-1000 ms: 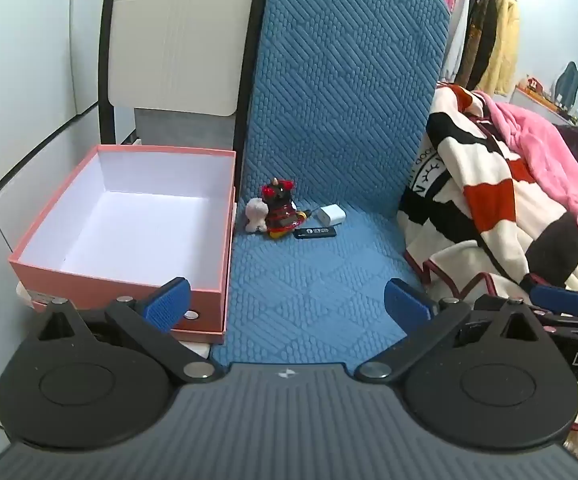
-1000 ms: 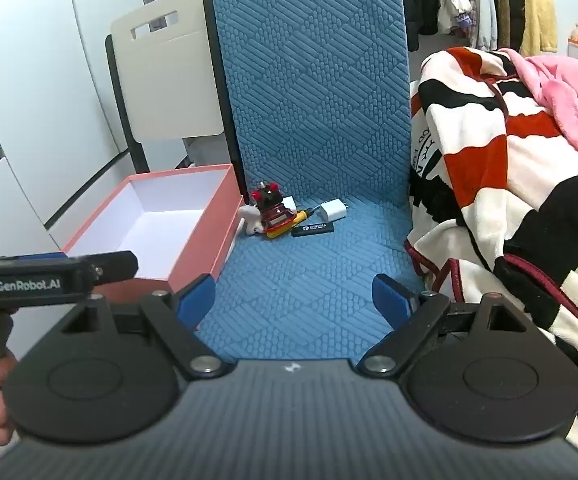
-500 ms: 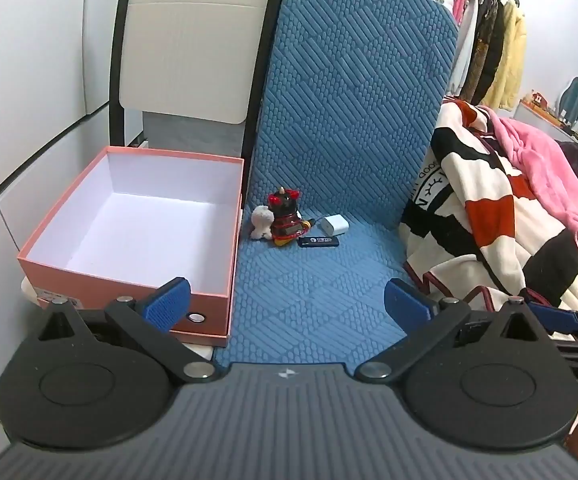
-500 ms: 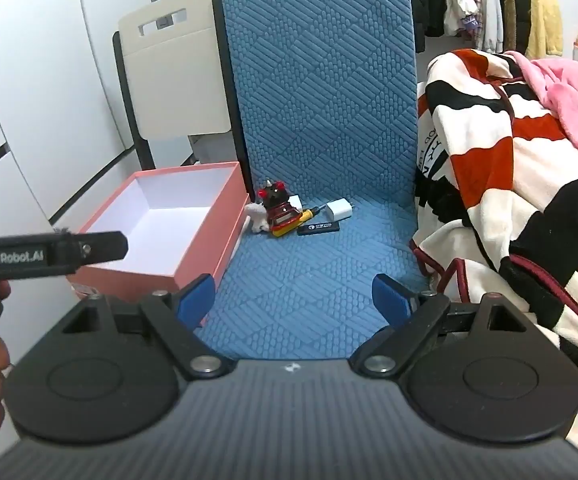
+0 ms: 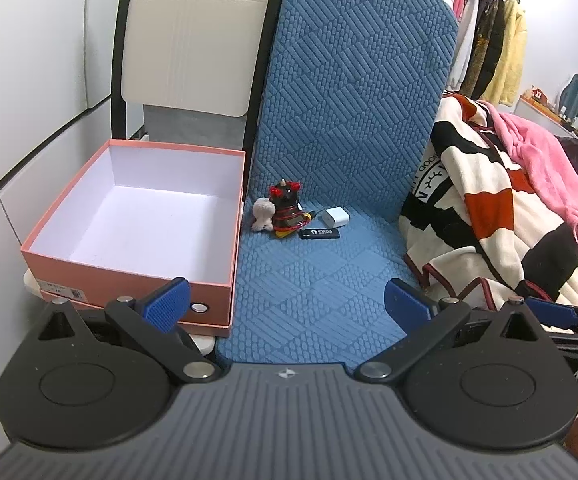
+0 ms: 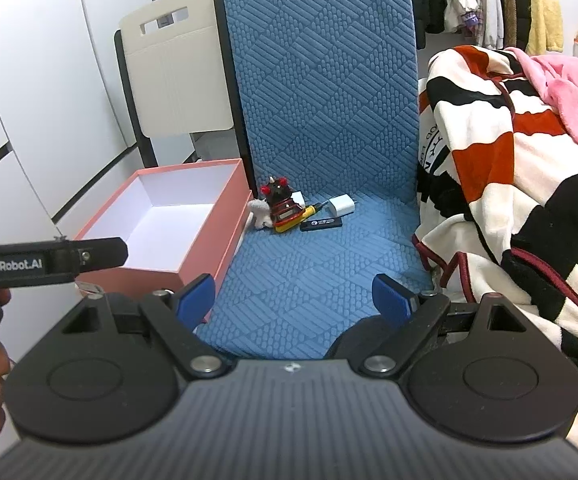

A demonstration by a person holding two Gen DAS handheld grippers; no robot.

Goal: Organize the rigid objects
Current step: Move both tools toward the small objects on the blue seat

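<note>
A blue quilted fabric chair (image 5: 329, 272) with a tall padded back fills the middle of both views, and its seat is the surface that carries the small things. At the back of the seat, close under the backrest, stands a black and red horned toy figure (image 5: 286, 209), with a small white plush figure (image 5: 262, 219) touching its left side. Just right of the toy lie a white plug-in charger block (image 5: 335, 217) and a flat black stick with white lettering (image 5: 319, 233); a yellow-handled tool (image 6: 300, 216), perhaps a small screwdriver, pokes out from behind the toy and is mostly hidden.

An open salmon-pink cardboard box with a white inside (image 5: 209, 288) sits just left of the blue seat, on the seat of a cream plastic chair with a black frame (image 5: 187, 40). White cabinet doors (image 5: 29, 60) line the wall on the left. A striped blanket in white, black and red (image 5: 489, 208) is heaped to the right of the blue chair, with a pink fleece garment (image 5: 549, 168) on top of it. A rail of hanging coats (image 5: 485, 28) stands in the far right corner.

The left gripper (image 5: 287, 300) hovers over the front edge of the seat with its blue-padded fingers spread wide and nothing between them. The right gripper (image 6: 293, 294) is likewise wide apart and empty, well short of the small things.
</note>
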